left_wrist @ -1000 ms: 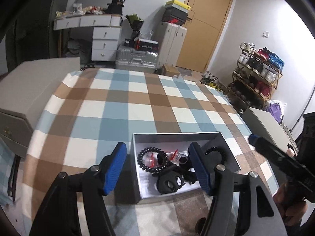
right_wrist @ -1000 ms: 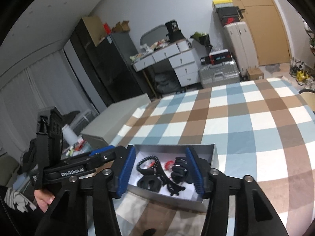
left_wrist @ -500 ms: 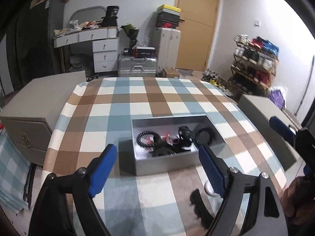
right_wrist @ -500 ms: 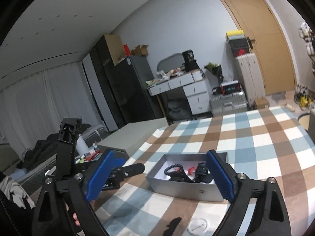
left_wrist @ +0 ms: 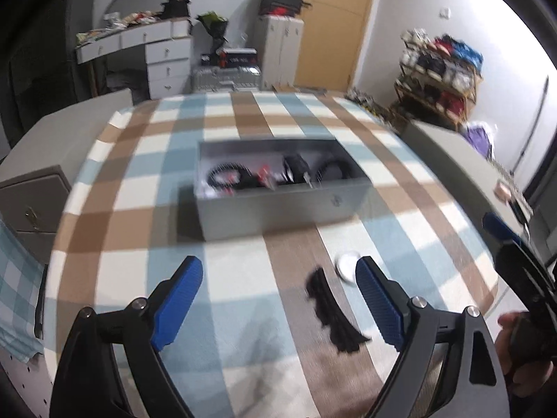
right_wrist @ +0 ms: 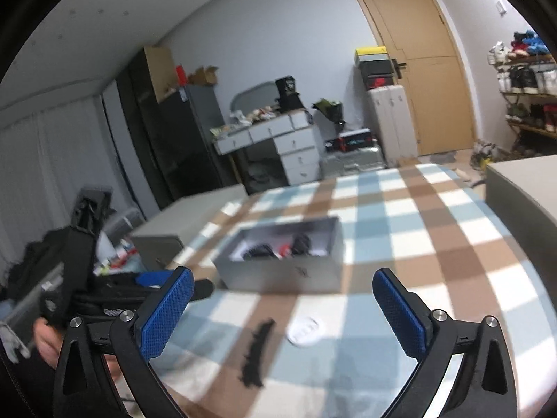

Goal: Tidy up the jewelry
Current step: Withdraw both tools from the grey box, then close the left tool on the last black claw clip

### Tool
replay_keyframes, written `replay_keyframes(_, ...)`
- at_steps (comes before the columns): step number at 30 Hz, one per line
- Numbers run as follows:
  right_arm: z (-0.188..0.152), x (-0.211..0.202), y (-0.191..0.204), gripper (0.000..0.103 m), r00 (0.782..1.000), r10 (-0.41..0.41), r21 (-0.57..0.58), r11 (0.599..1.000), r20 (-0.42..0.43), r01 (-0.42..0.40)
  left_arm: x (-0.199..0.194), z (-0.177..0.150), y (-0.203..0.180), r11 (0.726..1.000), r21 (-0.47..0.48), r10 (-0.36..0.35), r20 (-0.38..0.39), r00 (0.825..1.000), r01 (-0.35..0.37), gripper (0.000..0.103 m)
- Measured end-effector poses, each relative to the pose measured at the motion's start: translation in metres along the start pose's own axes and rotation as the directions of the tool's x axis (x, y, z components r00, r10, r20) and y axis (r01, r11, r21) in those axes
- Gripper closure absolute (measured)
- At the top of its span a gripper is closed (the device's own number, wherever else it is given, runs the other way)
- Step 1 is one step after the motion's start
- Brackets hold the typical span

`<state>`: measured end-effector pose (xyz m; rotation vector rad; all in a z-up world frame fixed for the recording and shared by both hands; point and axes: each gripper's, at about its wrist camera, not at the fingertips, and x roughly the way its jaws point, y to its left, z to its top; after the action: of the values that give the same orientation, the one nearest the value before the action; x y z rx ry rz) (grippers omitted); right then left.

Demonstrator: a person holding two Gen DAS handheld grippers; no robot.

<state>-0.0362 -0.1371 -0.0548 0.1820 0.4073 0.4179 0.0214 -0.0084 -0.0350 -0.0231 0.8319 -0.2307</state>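
- Checked surface (left_wrist: 115, 209) in a cluttered bedroom, carrying the grey box (left_wrist: 278, 209) near its middle; inside, a jumble of black coil ties, dark clips and a red piece, the task's jewelry.
- Nearer the camera than the box, out on the cloth: a black comb-like clip (left_wrist: 334, 317) and, just beside it, a small white round lid or disc (left_wrist: 344, 264).
- Left tool (left_wrist: 278, 299) spread wide, jaws just opened further, nothing between the pads; clip below the gap, nearer the right-hand pad.
- Right tool (right_wrist: 283, 310) at its widest, jaws likewise just opened, empty; clip (right_wrist: 257, 355) and disc (right_wrist: 306, 329) under the gap.
- Risk: both tools aimed at the same two small pieces, so a likely knock between them, or one piece nudged off toward the near edge.
- Risk: flat, thin clip on soft cloth, probably hard to pinch; pads may snag the fabric and drag it, shifting the box.
- Risk: disc low and smooth, apt to slip out sideways on closing.
- Hard to make out: both views smeared by motion; box contents tangled, count unclear; nature of the disc uncertain; near edge of the surface cut off behind the tool frames; box floor partly hidden by its front wall.
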Motion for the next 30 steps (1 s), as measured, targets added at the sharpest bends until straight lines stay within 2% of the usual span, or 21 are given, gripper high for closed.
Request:
replay_keyframes(2, -0.010, -0.003, -0.003, 0.000, 0.998, -0.066, -0.017, 0.998, -0.001, 0.066, 0.007, -0.009, -0.005, 1.000, 0.014, 0.011, -0.040, 0.999, -0.010, 0.016)
replay_keyframes(5, -0.027, -0.005, -0.008, 0.000, 0.992, -0.127, -0.053, 0.990, 0.004, 0.127, 0.012, -0.019, -0.007, 1.000, 0.014, 0.020, -0.086, 0.996, -0.019, 0.016)
replay_keyframes(7, -0.036, -0.005, -0.014, 0.000, 0.988, -0.152, -0.032, 0.988, 0.008, 0.152, 0.013, -0.025, -0.008, 1.000, 0.021, 0.011, -0.117, 0.993, -0.009, 0.016)
replay_keyframes(9, -0.040, -0.005, -0.020, 0.000, 0.990, -0.140, 0.012, 0.990, 0.006, 0.140, 0.014, -0.030, -0.009, 1.000, 0.026, 0.003, -0.140, 0.990, 0.000, 0.016)
replay_keyframes(11, -0.043, -0.005, -0.023, 0.000, 0.992, -0.128, 0.043, 0.991, 0.002, 0.128, 0.014, -0.032, -0.009, 0.999, -0.002, -0.052, -0.171, 0.984, 0.052, 0.016)
replay_keyframes(14, -0.044, -0.007, -0.018, 0.000, 0.993, -0.121, 0.019, 0.992, -0.004, 0.121, 0.017, -0.036, -0.011, 0.994, -0.039, -0.104, -0.192, 0.976, 0.099, 0.016)
replay_keyframes(20, -0.049, -0.009, -0.011, 0.000, 0.992, -0.125, -0.052, 0.991, -0.019, 0.124, 0.026, -0.041, -0.025, 0.992, -0.019, -0.128, -0.223, 0.967, 0.127, 0.016)
replay_keyframes(30, -0.066, -0.010, -0.035, 0.000, 0.990, -0.122, 0.037, 0.991, -0.076, 0.125, 0.034, -0.041, -0.039, 0.986, 0.075, -0.126, -0.230, 0.965, 0.147, 0.017)
